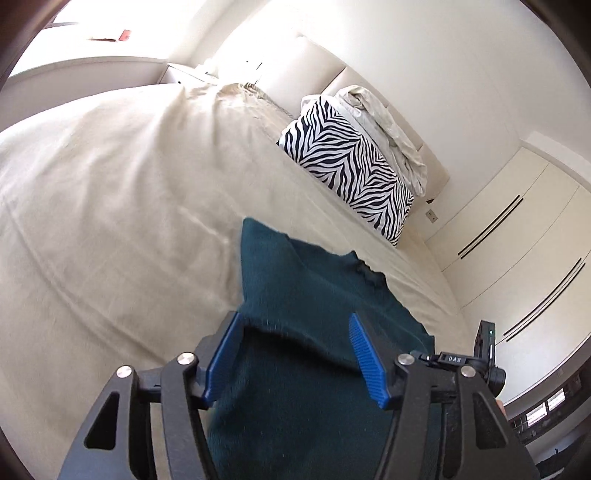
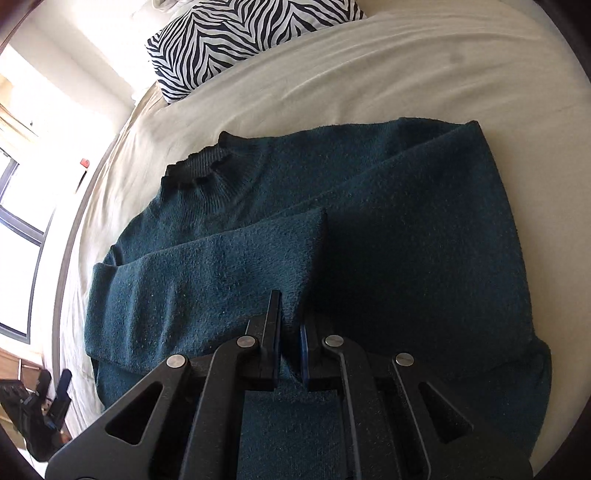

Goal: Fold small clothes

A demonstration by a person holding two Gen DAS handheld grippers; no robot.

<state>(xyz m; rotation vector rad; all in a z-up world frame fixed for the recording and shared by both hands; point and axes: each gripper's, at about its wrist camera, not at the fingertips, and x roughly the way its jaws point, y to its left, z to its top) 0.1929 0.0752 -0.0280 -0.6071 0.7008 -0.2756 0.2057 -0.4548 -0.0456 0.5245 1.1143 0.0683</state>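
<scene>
Left claw (image 1: 297,356) stands spread with the teal sweater (image 2: 332,229) draped between its fingers, unpinched, presumably to guide a fold, while the right claw (image 2: 291,343) is clamped on the sweater's hem, the garment lying on the bed (image 2: 369,74) below the zebra pillow (image 2: 236,33).

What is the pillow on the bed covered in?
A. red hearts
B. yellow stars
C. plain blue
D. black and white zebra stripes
D: the pillow at the head of the bed has wavy black and white zebra stripes, seen from both wrist cameras, beyond the dark teal sweater.
</scene>
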